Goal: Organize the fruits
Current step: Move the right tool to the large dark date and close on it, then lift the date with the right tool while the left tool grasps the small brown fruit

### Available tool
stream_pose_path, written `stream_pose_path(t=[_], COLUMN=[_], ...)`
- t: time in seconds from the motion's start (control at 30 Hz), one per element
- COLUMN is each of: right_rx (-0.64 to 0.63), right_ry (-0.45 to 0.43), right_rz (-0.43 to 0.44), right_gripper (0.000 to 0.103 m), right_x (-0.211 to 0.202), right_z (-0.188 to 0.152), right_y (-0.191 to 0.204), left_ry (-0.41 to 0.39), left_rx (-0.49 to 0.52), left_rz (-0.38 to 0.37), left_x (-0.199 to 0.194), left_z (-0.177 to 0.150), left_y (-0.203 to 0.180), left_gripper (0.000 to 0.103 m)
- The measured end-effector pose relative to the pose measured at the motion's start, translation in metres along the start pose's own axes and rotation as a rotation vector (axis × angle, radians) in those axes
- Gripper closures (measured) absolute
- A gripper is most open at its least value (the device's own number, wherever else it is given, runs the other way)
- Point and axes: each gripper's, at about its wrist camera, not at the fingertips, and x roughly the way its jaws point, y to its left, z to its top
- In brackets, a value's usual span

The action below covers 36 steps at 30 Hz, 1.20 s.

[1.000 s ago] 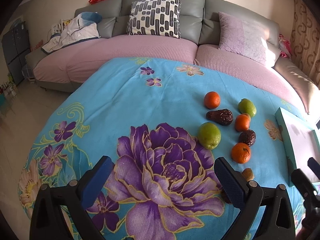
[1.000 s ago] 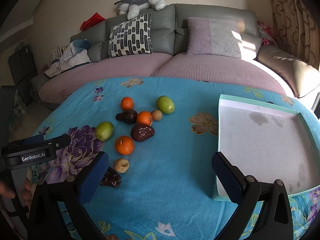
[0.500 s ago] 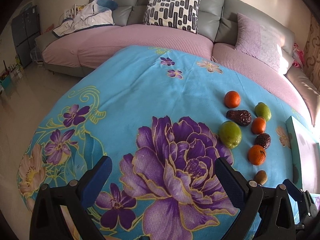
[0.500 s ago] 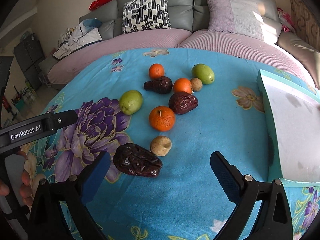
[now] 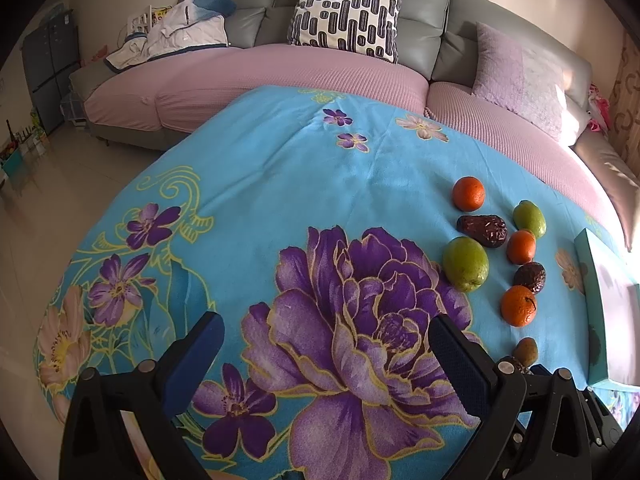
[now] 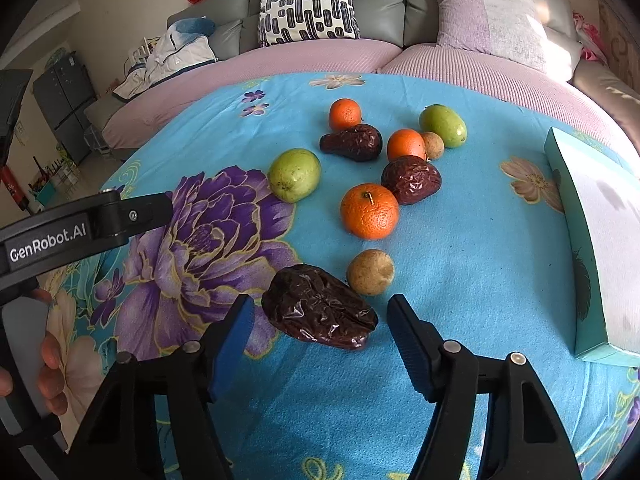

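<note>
Not much done yet, as far as I can tell. The teal tray (image 6: 584, 280) has no fruit in the part that shows; its far side is cut off, so can't be sure abt that bit. All the fruit lies on the blue flower blanket (image 6: 460, 264) over the surface, to the left of the tray. The right hand-held gripper (image 6: 320, 330) is spread wide w/ the big wrinkly dried date (image 6: 320, 308) sitting between its two blue pads, not squeezed yet; there is a gap on each side. I think this date is the 1st pick. Just behind the date is a small tan round fruit (image 6: 370, 272), nearly touching it. Farther back from the tray's near corner: an orange w/ a stem (image 6: 369, 211), a 2nd date (image 6: 411, 179) touching it, a green fruit (image 6: 294, 175) out to the left, a 3rd date (image 6: 352, 142), 2 more oranges (image 6: 406, 145) (image 6: 345, 114), another small tan fruit (image 6: 433, 145) and a 2nd green fruit (image 6: 443, 125) nearest the tray's far end. The left hand-held gripper (image 5: 326, 356) is also spread, holds nothing, and hangs over the big purple flower (image 5: 360, 320), well away from the tray. So approx 10 fruits left to move.
</note>
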Motion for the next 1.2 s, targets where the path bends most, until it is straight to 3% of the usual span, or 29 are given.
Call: stream_pose_path(t=[0.13, 0.43, 0.7, 0.97, 1.07, 1.2], right_rx=[-0.009, -0.016, 0.035, 0.125, 0.156, 0.193], right_ry=[0.008, -0.023, -0.092, -0.139, -0.158, -0.172], right_rz=[0.0, 0.049, -0.016, -0.079, -0.103, -0.12], right_gripper=[0.045, 0.045, 0.045, 0.045, 0.045, 0.045], right_x=[0.001, -0.015, -0.037, -0.059, -0.067, -0.074], right_z=[0.0, 0.0, 0.005, 0.008, 0.008, 0.007], right_y=[0.003, 0.003, -0.025, -0.07, -0.086, -0.101], left_ry=[0.001, -0.007, -0.017, -0.008, 0.004, 0.013], left_rx=[0.007, 0.009, 0.025, 0.099, 0.123, 0.189], left_rz=[0.0, 0.001, -0.029, -0.162, -0.227, -0.255], left_x=[0.001, 0.0, -0.002, -0.004, -0.004, -0.004], left_z=[0.0, 0.0, 0.0, -0.006, -0.007, -0.012], left_y=[-0.002, -0.004, -0.012, -0.047, -0.062, -0.085], left_gripper=[0.0, 0.0, 0.0, 0.002, 0.007, 0.014])
